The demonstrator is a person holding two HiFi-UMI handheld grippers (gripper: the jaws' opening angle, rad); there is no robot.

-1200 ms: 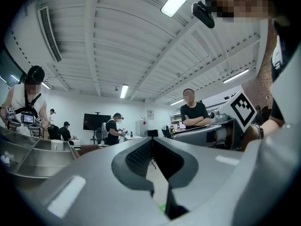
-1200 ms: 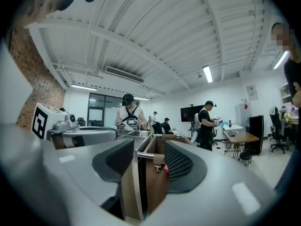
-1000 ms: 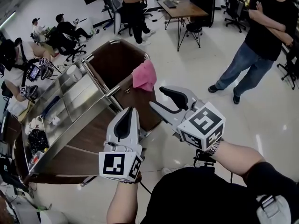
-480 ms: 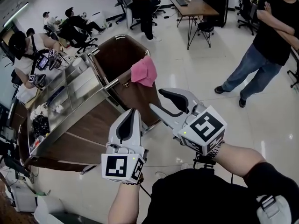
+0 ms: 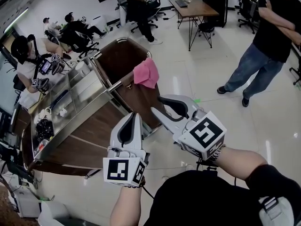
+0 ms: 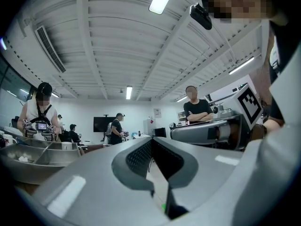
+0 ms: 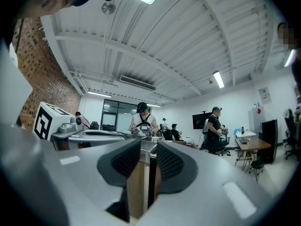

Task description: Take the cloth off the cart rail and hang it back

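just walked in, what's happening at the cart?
A person holds a gripper in each hand, facing the cart. The pink cloth hangs over the rail, untouched. Both grippers are short of it and hold nothing. The left gripper has its fingers together. The right gripper has its fingers apart; they have just been closing, with nothing between them.

Pink cloth (image 5: 146,73) looks soft and matt, cart rail (image 5: 115,85) shiny metal, floor (image 5: 193,74) glossy
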